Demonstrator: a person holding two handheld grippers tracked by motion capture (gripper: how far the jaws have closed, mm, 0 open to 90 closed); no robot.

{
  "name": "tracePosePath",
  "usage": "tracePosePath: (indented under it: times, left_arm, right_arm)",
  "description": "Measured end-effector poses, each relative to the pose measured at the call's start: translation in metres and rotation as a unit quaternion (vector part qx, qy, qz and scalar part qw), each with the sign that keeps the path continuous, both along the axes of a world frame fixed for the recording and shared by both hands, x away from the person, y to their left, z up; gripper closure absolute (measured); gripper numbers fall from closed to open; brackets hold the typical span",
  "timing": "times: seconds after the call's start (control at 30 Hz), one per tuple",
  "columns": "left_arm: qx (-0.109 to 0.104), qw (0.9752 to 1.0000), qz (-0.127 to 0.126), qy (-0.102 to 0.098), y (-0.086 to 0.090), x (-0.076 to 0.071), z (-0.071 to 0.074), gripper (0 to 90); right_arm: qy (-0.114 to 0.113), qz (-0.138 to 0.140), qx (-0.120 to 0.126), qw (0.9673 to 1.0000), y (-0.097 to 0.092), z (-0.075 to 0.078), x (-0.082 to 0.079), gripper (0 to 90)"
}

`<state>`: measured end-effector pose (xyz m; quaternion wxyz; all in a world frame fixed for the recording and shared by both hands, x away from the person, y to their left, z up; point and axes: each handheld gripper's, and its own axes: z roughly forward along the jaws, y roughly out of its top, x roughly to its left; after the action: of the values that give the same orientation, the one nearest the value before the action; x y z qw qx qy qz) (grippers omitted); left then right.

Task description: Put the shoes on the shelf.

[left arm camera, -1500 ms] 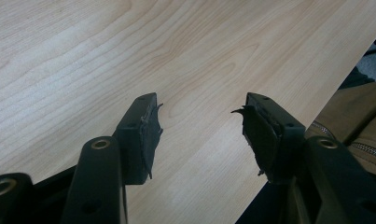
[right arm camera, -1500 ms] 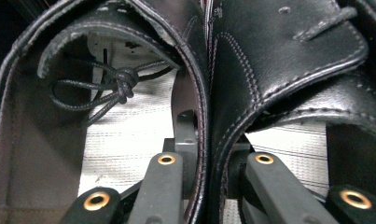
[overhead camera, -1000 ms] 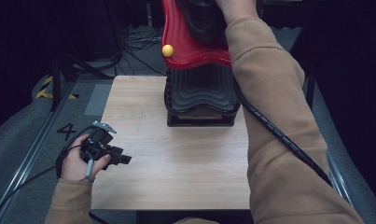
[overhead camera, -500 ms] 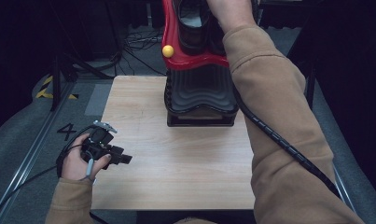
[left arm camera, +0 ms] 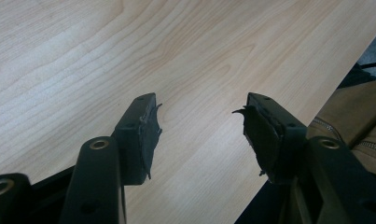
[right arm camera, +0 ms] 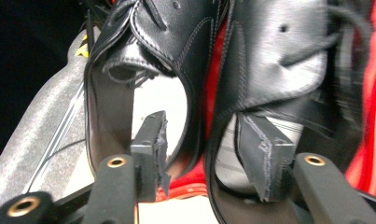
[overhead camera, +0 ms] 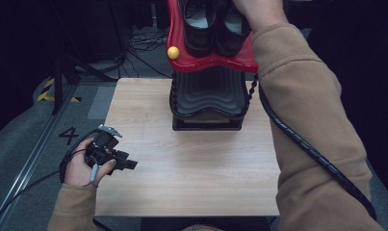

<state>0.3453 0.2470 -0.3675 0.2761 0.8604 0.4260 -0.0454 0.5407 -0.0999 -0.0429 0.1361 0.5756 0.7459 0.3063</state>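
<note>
On red tray (overhead camera: 208, 62) above pale wood tabletop (overhead camera: 191, 163): two shiny black leather shoes (overhead camera: 215, 26), side by side, heels near. Right tongs (right arm camera: 202, 149) just opened, one jaw in each shoe, gripping nothing. Left tongs (left arm camera: 199, 135) open, empty.

I see a pale wooden table (overhead camera: 191, 178) on a grey carpeted floor (overhead camera: 23, 139). Cables (overhead camera: 143, 41) lie tangled on that floor beyond the table's far edge, and a "4" (overhead camera: 69, 135) is marked just left of the table.

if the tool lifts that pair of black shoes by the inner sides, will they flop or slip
The black leather shoes look fairly firm: their collars hold shape. Smooth, shiny leather may slip against the pads. Loose laces would likely dangle. The right tool has just been opening, one jaw inside each shoe.
</note>
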Motion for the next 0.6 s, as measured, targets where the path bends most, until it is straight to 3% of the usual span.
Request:
tracePosePath:
  times: [0.27, 0.37, 0.6]
  left_arm:
    - [0.001, 0.9999, 0.012, -0.006, 0.005, -0.002, 0.003, 45.3]
    - [-0.001, 0.9998, 0.018, -0.009, 0.006, -0.004, 0.005, 45.4]
    - [0.014, 0.9996, 0.009, -0.024, -0.007, -0.01, 0.015, 45.3]
  right_arm:
    - [-0.032, 0.032, -0.005, 0.9989, -0.028, 0.016, -0.027, 47.8]
    - [-0.052, 0.071, -0.023, 0.9958, -0.041, 0.016, -0.049, 46.2]
    - [-0.072, 0.13, -0.022, 0.9886, -0.08, 0.007, -0.097, 44.9]
